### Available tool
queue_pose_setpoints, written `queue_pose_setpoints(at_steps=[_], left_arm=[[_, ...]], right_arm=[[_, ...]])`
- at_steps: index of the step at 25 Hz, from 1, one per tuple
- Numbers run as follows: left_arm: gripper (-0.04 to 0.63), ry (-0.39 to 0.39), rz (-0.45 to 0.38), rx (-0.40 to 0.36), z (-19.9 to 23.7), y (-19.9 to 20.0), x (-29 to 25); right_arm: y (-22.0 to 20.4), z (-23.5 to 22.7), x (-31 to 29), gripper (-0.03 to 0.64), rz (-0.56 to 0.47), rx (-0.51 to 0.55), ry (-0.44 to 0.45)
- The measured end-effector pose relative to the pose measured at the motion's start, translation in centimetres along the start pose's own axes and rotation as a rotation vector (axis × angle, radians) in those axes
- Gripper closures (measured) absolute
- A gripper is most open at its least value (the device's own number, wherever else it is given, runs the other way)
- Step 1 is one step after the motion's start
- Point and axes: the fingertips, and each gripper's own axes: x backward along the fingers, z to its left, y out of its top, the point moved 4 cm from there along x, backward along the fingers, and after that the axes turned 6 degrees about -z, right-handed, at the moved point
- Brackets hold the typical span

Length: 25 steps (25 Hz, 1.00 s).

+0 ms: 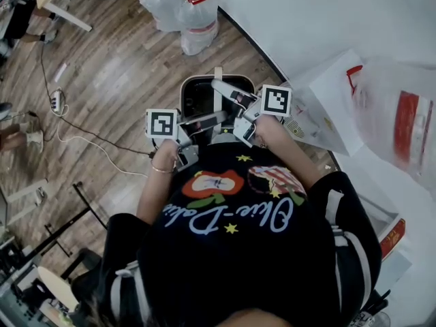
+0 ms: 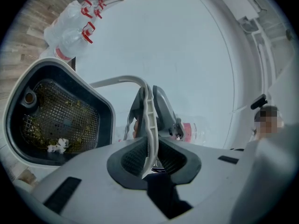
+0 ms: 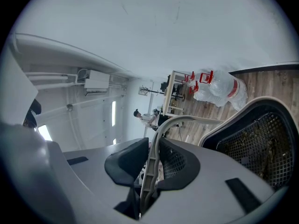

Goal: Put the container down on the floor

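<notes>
The dark container (image 1: 196,95) with a mesh basket inside hangs over the wooden floor (image 1: 109,67), just beside the curved edge of a white surface (image 1: 320,12). Its pale handle (image 2: 148,111) stands upright. The left gripper (image 2: 149,155) is clenched on that handle, and the right gripper (image 3: 156,164) grasps the same handle. Whether the container's base touches the floor cannot be told.

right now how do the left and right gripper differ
From the left gripper the container lies left; from the right gripper, right. In the head view the right gripper reaches further from the person than the left gripper. Both are shut on the white handle.
</notes>
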Motion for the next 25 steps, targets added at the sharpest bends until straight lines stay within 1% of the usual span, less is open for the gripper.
queue_pose_setpoints(at_steps=[2,5,6,7,9,11,13,16,18,19,20,21,22,23,24,25], left_arm=[[0.535,-0.003,0.001,0.001,0.0,0.3,-0.6],[0.535,-0.007,0.009,-0.007,-2.0,-0.8,1.8],[0.535,-0.008,0.012,-0.005,-2.2,-0.6,1.6],[0.535,-0.005,0.015,-0.003,-1.7,0.2,0.5],[0.535,0.015,0.027,-0.006,0.6,2.4,-2.8],[0.536,0.026,0.042,-0.009,2.4,4.2,-5.0],[0.535,0.012,0.063,-0.003,2.9,5.2,-5.6],[0.537,-0.019,0.118,0.009,2.4,6.5,-5.7],[0.537,-0.023,0.161,0.019,1.8,5.6,-6.1],[0.536,-0.016,0.153,0.013,1.5,3.8,-6.5],[0.535,-0.005,0.095,-0.008,1.0,1.0,-6.9],[0.535,0.011,-0.022,-0.041,0.3,-2.5,-7.1],[0.535,0.032,-0.167,-0.080,-0.5,-6.2,-7.1],[0.535,0.050,-0.290,-0.114,-1.4,-9.7,-6.9],[0.535,0.060,-0.356,-0.131,-2.1,-12.5,-6.6],[0.535,0.062,-0.369,-0.134,-2.6,-14.5,-6.3]], right_arm=[[0.5,-0.3,0.2,0.566,-0.004,-0.004,-0.012],[-1.3,2.3,0.3,0.566,-0.021,0.013,-0.041],[-1.0,2.5,0.3,0.566,-0.026,0.014,-0.040],[0.1,1.8,0.3,0.566,-0.030,0.007,-0.037],[3.5,-1.6,0.5,0.566,-0.039,-0.015,-0.041],[5.8,-4.2,0.4,0.566,-0.055,-0.020,-0.046],[6.7,-4.9,0.0,0.566,-0.081,-0.021,-0.043],[7.4,-4.5,-0.6,0.566,-0.141,-0.038,-0.063],[7.3,-3.7,0.8,0.566,-0.178,-0.043,-0.082],[6.6,-3.3,2.5,0.566,-0.168,-0.038,-0.075],[5.4,-2.6,4.5,0.566,-0.110,-0.022,-0.046],[3.7,-1.8,6.5,0.566,0.000,0.008,0.004],[1.7,-0.6,8.2,0.566,0.133,0.043,0.064],[-0.5,0.6,9.8,0.566,0.244,0.072,0.117],[-2.5,1.8,11.3,0.566,0.303,0.087,0.153],[-3.8,2.5,12.5,0.566,0.314,0.087,0.168]])
